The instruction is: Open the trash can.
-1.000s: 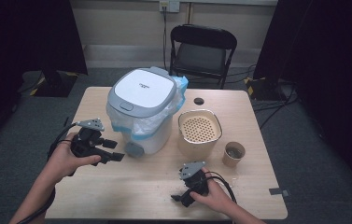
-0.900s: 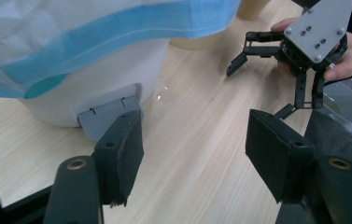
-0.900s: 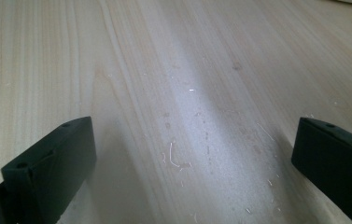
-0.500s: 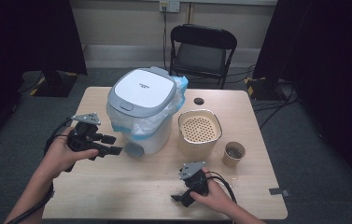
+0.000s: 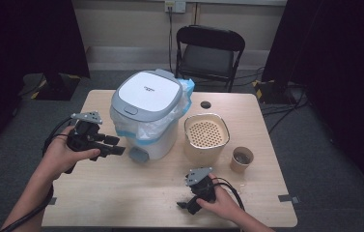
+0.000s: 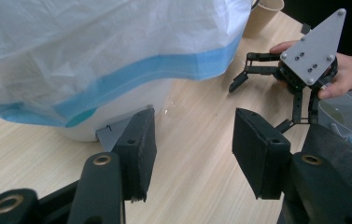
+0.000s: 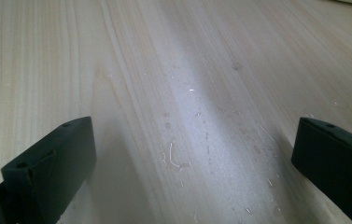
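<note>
A white bin with a grey lid [image 5: 146, 96] stands mid-table, lined with a white bag with a blue band [image 5: 141, 128] [image 6: 94, 46]. At its base is a grey pedal [image 5: 137, 154] [image 6: 113, 133]. My left gripper [image 5: 117, 145] [image 6: 192, 135] hovers left of the bin, pointing at the pedal. Its jaws have just been closing and are still open, with nothing between them. My right gripper [image 5: 184, 207] [image 7: 194, 135] rests on the table near the front edge, open over bare wood. The right gripper [image 6: 260, 105] is also seen past the left jaws.
To the right of the bin on the wooden table [image 5: 121, 193] sits a beige perforated basket [image 5: 206, 133], with a paper cup [image 5: 242, 159] beside it. A black folding chair [image 5: 208, 48] stands behind the table. Small crumbs [image 7: 173, 156] lie on the wood.
My left gripper has drifted slightly toward the far side and its jaws stand narrower. The right hand and gripper have stayed put.
</note>
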`<action>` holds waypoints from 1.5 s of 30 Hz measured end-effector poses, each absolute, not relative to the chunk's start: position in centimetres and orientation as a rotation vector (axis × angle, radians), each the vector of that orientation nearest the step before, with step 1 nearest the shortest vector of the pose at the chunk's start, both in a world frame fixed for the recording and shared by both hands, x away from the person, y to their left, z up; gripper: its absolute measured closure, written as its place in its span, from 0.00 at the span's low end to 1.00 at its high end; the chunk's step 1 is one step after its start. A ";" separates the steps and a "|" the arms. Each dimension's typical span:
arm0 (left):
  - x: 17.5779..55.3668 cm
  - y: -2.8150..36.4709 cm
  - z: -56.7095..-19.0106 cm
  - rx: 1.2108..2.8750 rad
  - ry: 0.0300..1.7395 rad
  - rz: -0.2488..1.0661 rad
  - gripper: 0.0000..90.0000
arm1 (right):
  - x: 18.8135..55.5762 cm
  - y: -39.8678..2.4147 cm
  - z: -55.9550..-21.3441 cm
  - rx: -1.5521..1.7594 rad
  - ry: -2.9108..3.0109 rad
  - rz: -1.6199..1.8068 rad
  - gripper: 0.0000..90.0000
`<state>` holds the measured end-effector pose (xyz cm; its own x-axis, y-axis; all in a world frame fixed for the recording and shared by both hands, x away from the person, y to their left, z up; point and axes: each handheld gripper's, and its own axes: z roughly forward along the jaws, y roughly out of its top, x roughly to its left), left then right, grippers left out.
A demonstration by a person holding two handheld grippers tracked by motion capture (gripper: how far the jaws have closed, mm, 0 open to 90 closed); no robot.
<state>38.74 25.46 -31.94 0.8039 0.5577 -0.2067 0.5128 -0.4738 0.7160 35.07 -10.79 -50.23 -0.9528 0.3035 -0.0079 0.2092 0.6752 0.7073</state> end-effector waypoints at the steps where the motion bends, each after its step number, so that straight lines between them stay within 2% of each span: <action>1: 38.8 25.4 -31.9 2.160 0.793 0.068 0.56 | 35.1 -10.8 -50.2 0.425 2.758 1.141 0.00; 22: 39.7 25.6 -29.4 2.129 0.848 0.164 0.62 | 35.1 -10.8 -50.2 0.424 2.760 1.141 0.00; 27: 39.9 25.6 -29.0 2.136 0.846 0.182 0.69 | 35.1 -10.8 -50.2 0.424 2.761 1.141 0.00; 45: 40.7 24.6 -27.1 2.122 0.886 0.104 0.91 | 35.1 -10.8 -50.2 0.425 2.760 1.141 0.00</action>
